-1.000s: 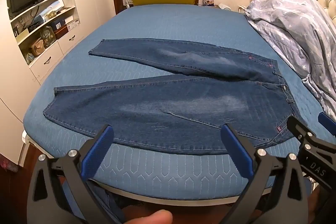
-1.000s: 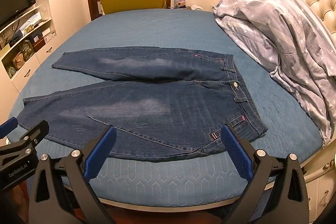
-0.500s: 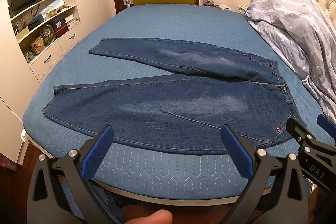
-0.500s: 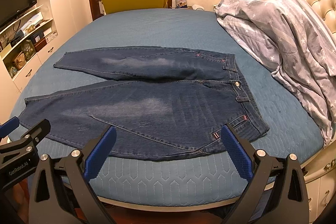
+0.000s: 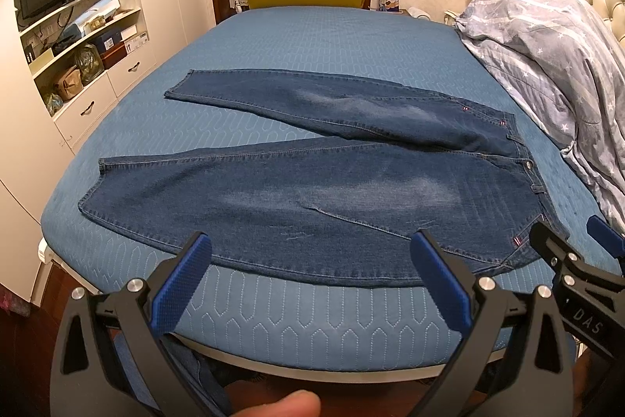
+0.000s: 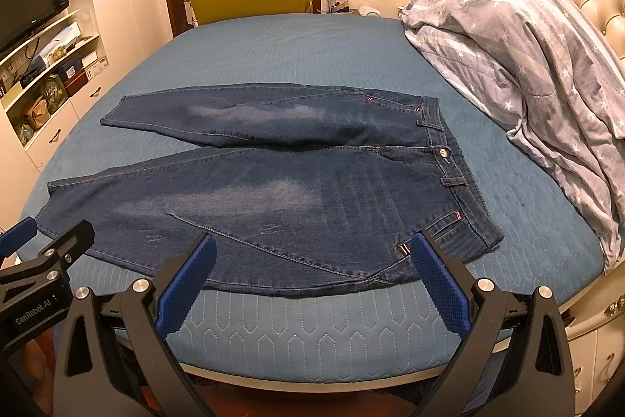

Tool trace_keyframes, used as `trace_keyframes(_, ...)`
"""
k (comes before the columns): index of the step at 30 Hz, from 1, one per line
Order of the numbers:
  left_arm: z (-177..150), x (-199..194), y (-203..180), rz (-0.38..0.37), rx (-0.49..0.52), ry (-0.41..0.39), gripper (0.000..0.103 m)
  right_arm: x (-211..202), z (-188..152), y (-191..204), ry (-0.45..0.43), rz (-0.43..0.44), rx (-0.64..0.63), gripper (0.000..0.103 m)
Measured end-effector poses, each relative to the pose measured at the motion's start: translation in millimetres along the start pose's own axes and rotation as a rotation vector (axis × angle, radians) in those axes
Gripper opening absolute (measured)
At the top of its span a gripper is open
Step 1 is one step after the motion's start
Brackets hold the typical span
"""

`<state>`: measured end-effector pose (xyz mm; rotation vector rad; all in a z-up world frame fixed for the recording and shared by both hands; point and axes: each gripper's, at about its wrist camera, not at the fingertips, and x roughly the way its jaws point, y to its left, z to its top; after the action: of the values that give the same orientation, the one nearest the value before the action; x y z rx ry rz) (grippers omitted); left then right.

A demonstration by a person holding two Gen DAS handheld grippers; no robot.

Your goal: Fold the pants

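Jeans [image 5: 332,198] lie flat along the bed's [image 5: 312,45] near edge, legs splayed toward the left, waistband at the right. Left gripper [image 5: 312,284] and right gripper [image 6: 312,280] hover over that edge, jaws wide open, empty. Denim looks heavy, soft, non-slippery; best pinched at near hem and waistband corner.

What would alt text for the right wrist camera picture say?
Dark blue jeans lie spread flat on a blue quilted bed, legs pointing left, waistband right. The open right gripper hovers at the near edge; a grey star-print duvet is heaped by the headboard.
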<state>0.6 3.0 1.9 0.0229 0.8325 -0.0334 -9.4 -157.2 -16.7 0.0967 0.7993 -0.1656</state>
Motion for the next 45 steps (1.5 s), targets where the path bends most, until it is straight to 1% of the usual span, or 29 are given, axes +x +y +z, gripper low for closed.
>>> trace_keyframes(37,-2.5,3.3,0.1,-0.01,-0.005,0.009,0.102,0.1,-2.3,-1.0,0.004,0.001,0.003,0.096)
trace_keyframes(45,-2.7,3.4,0.1,-0.018,-0.007,0.007,0.102,1.7,-6.4,1.3,-0.001,-0.002,-0.017,0.096)
